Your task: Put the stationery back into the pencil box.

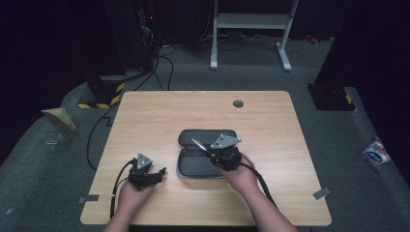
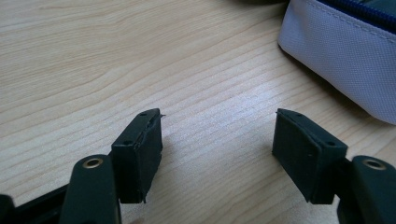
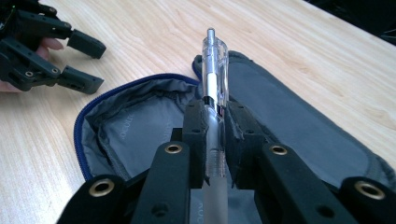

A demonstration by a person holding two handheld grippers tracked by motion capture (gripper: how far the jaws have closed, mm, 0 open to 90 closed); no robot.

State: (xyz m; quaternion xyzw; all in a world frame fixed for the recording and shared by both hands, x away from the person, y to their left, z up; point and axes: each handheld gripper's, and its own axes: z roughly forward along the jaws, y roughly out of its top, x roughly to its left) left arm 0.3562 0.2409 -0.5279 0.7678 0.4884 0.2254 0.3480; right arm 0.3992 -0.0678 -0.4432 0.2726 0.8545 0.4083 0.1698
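Note:
A grey zip case (image 1: 203, 153) lies open flat on the middle of the wooden table (image 1: 159, 111), its inside lining (image 3: 140, 126) and blue zip edge facing up. My right gripper (image 3: 215, 112) is shut on a clear pen (image 3: 214, 65), whose clicker end points away over the case; the same pen (image 1: 199, 145) pokes out of the gripper (image 1: 212, 153) toward the far left above the case. My left gripper (image 1: 160, 172) rests on the table left of the case, jaws open with bare wood between them (image 2: 217, 130). A corner of the case (image 2: 341, 51) lies to its upper right.
A round grommet hole (image 1: 238, 103) sits near the table's far edge. Cables (image 1: 104, 125) run off the table's left side to the floor. A white stand frame (image 1: 251, 29) is behind the table. Bare tabletop lies left and right of the case.

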